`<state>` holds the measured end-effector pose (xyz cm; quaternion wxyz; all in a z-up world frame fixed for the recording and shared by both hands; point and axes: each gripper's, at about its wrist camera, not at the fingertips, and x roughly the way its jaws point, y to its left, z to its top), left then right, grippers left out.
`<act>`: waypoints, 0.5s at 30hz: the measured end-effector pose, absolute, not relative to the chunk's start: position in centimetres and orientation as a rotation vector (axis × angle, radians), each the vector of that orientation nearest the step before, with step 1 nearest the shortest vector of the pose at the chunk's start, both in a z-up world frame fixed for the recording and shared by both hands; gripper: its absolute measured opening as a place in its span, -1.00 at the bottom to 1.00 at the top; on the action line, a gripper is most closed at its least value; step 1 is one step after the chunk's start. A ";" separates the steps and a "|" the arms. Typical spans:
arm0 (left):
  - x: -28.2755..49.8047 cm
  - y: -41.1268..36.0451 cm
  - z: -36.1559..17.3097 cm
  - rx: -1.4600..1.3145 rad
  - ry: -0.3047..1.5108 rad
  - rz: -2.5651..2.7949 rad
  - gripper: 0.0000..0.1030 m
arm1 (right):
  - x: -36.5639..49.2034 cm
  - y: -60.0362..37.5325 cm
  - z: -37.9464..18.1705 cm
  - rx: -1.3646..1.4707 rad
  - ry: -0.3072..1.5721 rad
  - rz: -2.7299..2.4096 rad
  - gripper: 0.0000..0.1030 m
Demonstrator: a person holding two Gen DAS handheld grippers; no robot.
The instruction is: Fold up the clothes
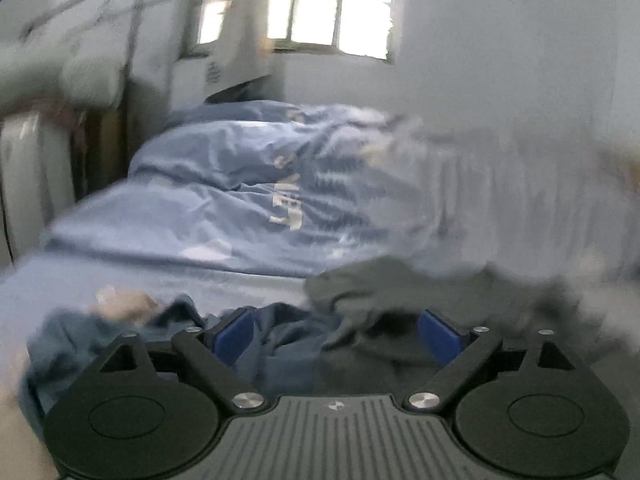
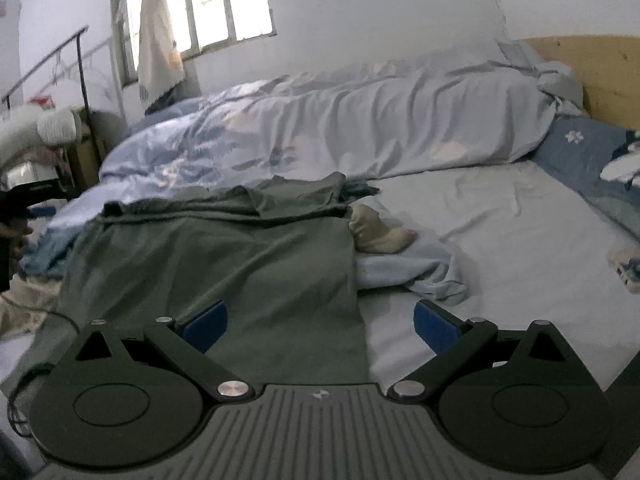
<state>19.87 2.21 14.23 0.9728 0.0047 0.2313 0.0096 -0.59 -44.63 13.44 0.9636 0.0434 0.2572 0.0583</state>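
A grey-green shirt (image 2: 224,256) lies spread on the bed, its far part bunched in folds. My right gripper (image 2: 320,326) is open just above the shirt's near right edge, holding nothing. My left gripper (image 1: 338,334) is open over the boundary between a crumpled blue garment (image 1: 280,348) and the grey-green shirt (image 1: 392,288); it holds nothing. The left wrist view is motion-blurred. The left gripper also shows at the left edge of the right wrist view (image 2: 40,211).
A pale blue duvet (image 2: 360,120) is heaped along the far side of the bed. A beige cloth (image 2: 380,232) and a light blue garment (image 2: 416,272) lie right of the shirt. A blue pillow (image 2: 584,148) and wooden headboard (image 2: 600,68) are at right. A clothes rack (image 2: 80,64) stands at left.
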 end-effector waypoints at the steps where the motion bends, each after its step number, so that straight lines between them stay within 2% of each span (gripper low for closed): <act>1: 20.3 1.9 14.0 0.031 0.467 0.012 0.73 | -0.4 -44.1 13.7 0.077 0.521 0.119 0.94; 4: 22.0 1.5 13.4 0.047 0.457 -0.024 0.63 | 0.4 -42.4 14.8 0.036 0.524 0.129 0.94; 5: 22.7 1.2 13.1 0.064 0.467 -0.034 0.52 | 0.9 -41.7 15.2 0.014 0.520 0.143 0.94; 7: 24.2 0.4 12.2 0.115 0.507 -0.052 0.23 | 2.5 -40.2 16.3 -0.033 0.499 0.168 0.94; 9: 25.8 0.0 11.0 0.162 0.557 -0.036 -0.42 | 4.6 -38.7 17.4 -0.087 0.471 0.190 0.94; 11: 26.2 0.5 10.0 0.136 0.563 -0.011 -0.69 | 7.3 -37.1 18.4 -0.153 0.441 0.212 0.94; 15: 24.6 1.9 8.8 0.009 0.511 0.004 -0.81 | 13.8 -34.1 17.9 -0.258 0.447 0.279 0.94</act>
